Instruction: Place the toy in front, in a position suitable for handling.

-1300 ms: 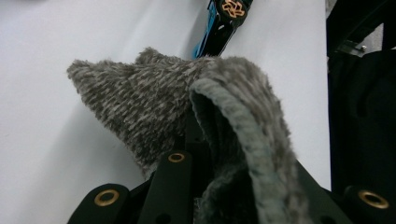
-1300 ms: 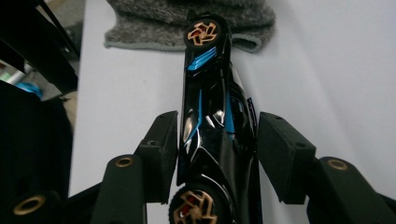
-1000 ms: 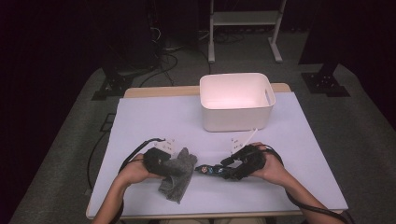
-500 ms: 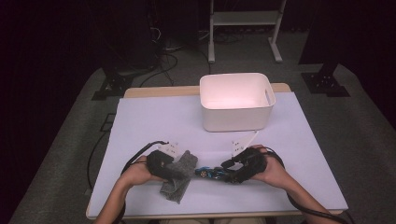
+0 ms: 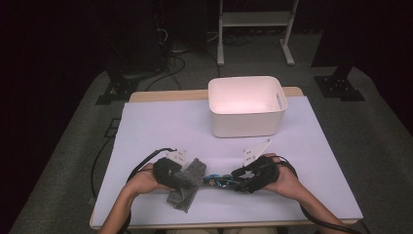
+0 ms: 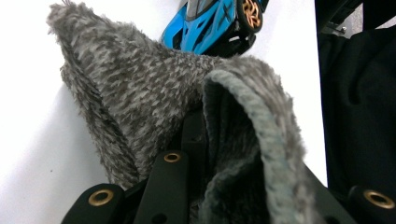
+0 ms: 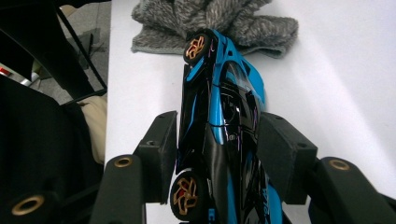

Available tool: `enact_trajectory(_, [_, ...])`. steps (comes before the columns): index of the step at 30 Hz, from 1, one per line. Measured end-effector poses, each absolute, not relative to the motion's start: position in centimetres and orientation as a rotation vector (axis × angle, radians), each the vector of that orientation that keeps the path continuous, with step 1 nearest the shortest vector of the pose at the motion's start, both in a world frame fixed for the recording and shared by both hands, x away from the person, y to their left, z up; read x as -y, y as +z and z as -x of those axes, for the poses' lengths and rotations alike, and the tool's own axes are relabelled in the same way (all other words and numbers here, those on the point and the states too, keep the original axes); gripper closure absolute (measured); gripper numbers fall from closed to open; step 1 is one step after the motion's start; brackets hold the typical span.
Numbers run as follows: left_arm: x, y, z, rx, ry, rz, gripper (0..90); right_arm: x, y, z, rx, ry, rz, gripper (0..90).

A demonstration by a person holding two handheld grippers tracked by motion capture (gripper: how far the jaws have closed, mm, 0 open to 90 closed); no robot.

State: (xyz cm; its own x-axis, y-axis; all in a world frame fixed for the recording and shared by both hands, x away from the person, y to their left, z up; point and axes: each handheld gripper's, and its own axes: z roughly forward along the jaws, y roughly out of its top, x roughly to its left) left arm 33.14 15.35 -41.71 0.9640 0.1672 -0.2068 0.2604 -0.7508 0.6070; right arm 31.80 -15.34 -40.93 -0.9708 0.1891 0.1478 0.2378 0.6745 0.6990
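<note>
I have the right gripper [image 7: 212, 154] clamped on the blue toy car [image 7: 224, 121], lower centre of the high view; the left gripper [image 5: 168, 170] pinches the grey cloth [image 6: 154, 93]. Next, I judge, wiping the car.

Setting was a lab or recording studio, not a home. Table [image 5: 160, 122] carried a plain white cover and stood on grey carpet [image 5: 375, 131]. Surroundings were blacked out with dark drapes. At 12 o'clock stood a white metal stand [image 5: 253, 19]; at 10 o'clock, black equipment bases [image 5: 117, 90] and loose cables [image 5: 170, 61] lay on the floor.
</note>
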Motion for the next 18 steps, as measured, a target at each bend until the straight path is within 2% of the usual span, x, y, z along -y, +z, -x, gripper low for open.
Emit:
enact_trajectory(8, [-15.4,-41.7,-33.1,-0.296,-0.191,-2.437,75.7,15.2,-41.0,-31.0,2.883,-1.208,0.336,44.6])
enact_trajectory(12, [-15.4,-41.7,-33.1,-0.298,-0.191,-2.438,75.3,15.2,-41.0,-30.7,2.867,-1.215,0.319,50.1])
enact_trajectory(14, [-15.4,-41.7,-33.1,-0.295,-0.19,-2.439,75.3,15.2,-41.0,-30.8,2.865,-1.222,0.313,50.1])
enact_trajectory(18, [-15.5,-41.7,-33.0,-0.299,-0.19,-2.434,74.9,15.0,-41.1,-30.4,2.911,-1.24,0.302,46.4])
